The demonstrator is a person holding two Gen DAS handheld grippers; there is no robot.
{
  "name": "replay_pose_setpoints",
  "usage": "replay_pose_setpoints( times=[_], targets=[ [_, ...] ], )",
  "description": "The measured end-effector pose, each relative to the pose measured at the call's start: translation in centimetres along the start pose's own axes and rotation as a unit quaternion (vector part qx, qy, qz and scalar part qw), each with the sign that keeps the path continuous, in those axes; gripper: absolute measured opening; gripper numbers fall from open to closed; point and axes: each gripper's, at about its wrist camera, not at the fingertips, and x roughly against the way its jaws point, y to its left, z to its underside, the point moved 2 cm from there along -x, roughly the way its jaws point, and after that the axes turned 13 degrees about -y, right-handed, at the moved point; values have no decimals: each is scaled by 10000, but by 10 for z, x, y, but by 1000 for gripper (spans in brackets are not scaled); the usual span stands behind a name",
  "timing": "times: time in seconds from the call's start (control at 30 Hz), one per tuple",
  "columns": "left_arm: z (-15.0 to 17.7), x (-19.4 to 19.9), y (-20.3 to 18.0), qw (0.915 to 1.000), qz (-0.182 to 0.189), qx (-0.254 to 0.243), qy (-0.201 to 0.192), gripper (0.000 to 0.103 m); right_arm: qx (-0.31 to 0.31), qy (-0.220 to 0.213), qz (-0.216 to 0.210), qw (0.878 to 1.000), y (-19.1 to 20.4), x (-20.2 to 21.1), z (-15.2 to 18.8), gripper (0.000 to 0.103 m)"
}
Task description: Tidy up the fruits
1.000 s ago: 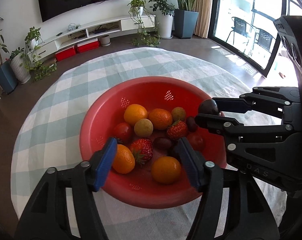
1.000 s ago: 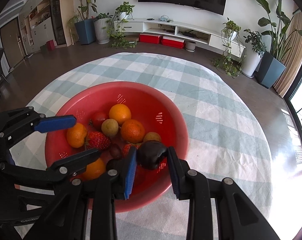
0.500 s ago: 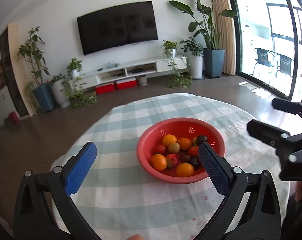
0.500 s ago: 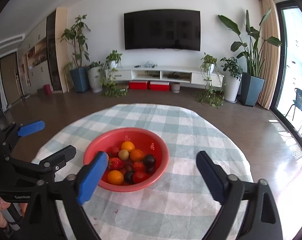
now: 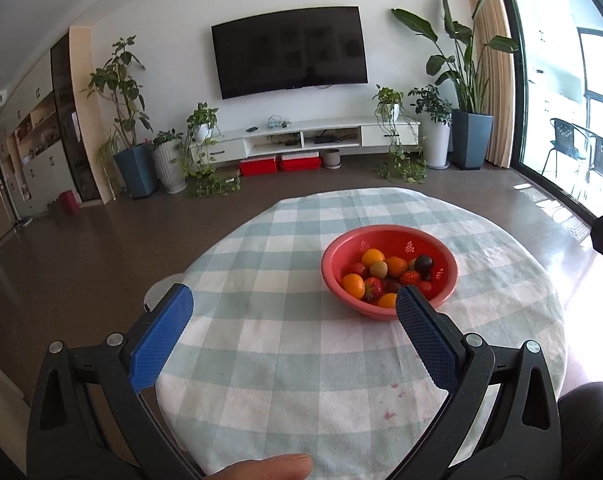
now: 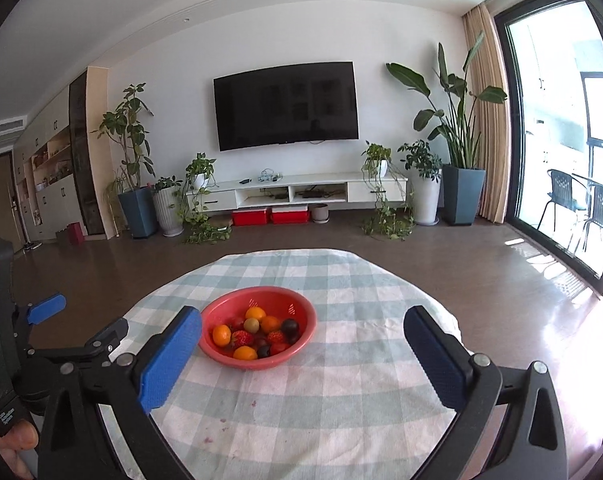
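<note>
We hold both grippers wide, nothing between them — left gripper (image 5: 291, 316), right gripper (image 6: 303, 340). The round red bowl (image 6: 301, 312), opening upward, sits on the checked table (image 6: 341, 392) at twelve o'clock. Inside it: four oranges, three strawberries; the darker fruits are uncountable.

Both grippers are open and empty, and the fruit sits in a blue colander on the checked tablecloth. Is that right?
Not quite: the colander is red, not blue, as the right wrist view shows. The rest holds: the left gripper and right gripper are open and empty, and the fruit sits in it on the checked tablecloth.
</note>
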Motion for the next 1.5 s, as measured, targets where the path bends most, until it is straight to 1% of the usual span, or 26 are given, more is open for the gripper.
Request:
replay_pose_setpoints(
  times=[0.1, 0.2, 0.37, 0.57, 0.73, 1.23, 1.5],
  targets=[
    [11, 4, 1, 9994, 192, 192, 233, 103, 33, 70, 12, 10000, 4, 6, 9, 103],
    [24, 3, -5, 9976, 400, 244, 511, 103, 66, 309, 71, 9995, 7, 5, 19, 103],
    [39, 1, -16, 9961, 492, 177, 707, 103, 27, 650, 195, 9977, 4, -1, 34, 103],
    [48, -6, -21, 9948, 599, 153, 808, 103, -28, 912, 223, 9956, 1, -8, 47, 103],
    [55, -15, -21, 9939, 594, 174, 911, 103, 1, 1032, 199, 9945, 3, -12, 53, 103],
    [68, -30, -15, 9916, 615, 271, 1106, 103, 36, 1228, 187, 9922, 8, -20, 65, 103],
    [71, -33, -15, 9913, 598, 269, 1142, 103, 63, 1294, 169, 9914, 9, -22, 68, 103]
  ],
)
